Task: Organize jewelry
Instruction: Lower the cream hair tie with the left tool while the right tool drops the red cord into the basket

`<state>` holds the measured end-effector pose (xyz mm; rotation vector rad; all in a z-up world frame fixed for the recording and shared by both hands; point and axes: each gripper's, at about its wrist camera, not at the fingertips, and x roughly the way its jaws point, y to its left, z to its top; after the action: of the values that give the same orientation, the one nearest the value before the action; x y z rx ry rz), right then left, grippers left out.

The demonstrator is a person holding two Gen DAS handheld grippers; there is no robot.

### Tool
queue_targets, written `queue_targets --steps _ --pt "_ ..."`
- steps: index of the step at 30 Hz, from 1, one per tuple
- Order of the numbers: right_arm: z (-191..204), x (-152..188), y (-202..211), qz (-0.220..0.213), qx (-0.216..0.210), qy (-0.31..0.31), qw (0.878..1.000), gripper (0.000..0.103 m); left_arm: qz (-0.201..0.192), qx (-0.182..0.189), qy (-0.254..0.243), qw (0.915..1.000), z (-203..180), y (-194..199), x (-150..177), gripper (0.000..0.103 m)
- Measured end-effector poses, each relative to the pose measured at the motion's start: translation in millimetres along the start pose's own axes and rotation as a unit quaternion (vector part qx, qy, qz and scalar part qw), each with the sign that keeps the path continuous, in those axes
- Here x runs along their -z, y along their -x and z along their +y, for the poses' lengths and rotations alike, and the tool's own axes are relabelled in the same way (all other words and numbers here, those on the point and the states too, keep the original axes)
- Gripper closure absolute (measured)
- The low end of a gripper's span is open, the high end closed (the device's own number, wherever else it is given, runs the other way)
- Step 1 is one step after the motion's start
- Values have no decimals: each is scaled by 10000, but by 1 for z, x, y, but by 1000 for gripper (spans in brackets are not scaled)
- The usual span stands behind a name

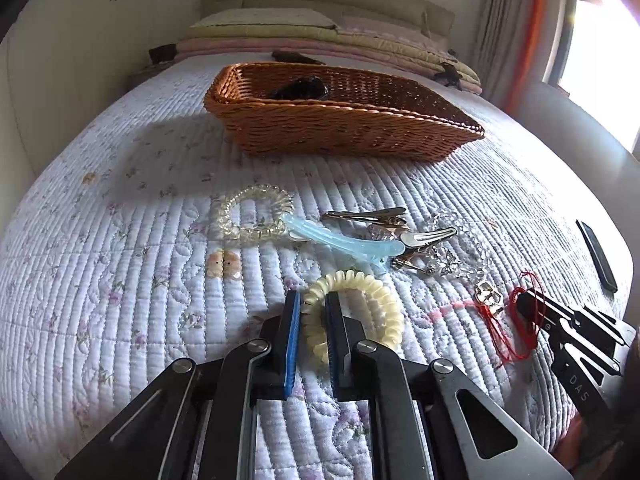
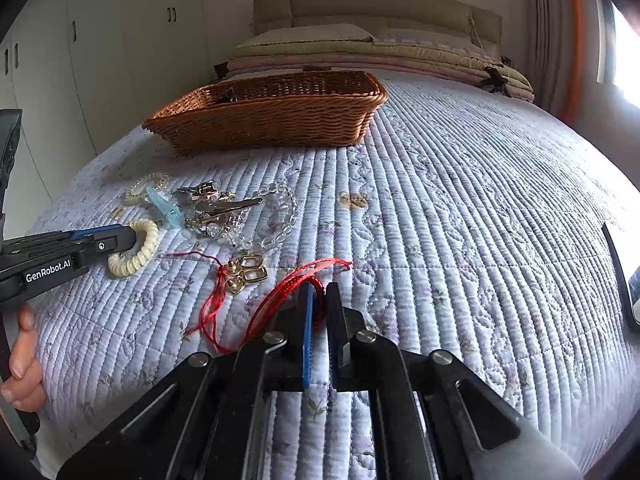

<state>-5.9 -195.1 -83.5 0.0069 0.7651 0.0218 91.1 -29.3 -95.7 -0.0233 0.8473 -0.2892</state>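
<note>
Plenty of bare quilt [image 2: 460,208] to the right of the basket [image 2: 272,120], nothing in the way there. Between the tools and the basket sits a tangle: clear coil tie [image 1: 256,216], blue clip [image 1: 340,240], metal clips [image 1: 400,236], bead bracelet [image 2: 280,216]. A clear strip of bed runs between that clutter and the basket's near wall.

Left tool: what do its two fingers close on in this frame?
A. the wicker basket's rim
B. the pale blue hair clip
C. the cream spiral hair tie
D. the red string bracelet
C: the left tool has its blue-padded fingers pinched on one side of the cream spiral hair tie, which lies on the quilt well short of the wicker basket.
</note>
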Motion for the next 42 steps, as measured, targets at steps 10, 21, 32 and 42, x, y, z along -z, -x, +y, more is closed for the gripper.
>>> queue_targets --steps 10,21,32,42 --pt "0 -6 45 -446 -271 27 9986 98 -473 275 -47 9985 1 48 6 92" --pt "11 -122 145 -1562 -556 151 9860 98 -1860 278 -149 9820 8 176 -72 92" --pt "7 -253 40 -1257 -414 85 9912 98 -1731 338 53 9843 10 105 -168 92" --pt "-9 -260 -110 -67 -336 -160 9993 98 -795 167 768 9937 45 -42 -186 92"
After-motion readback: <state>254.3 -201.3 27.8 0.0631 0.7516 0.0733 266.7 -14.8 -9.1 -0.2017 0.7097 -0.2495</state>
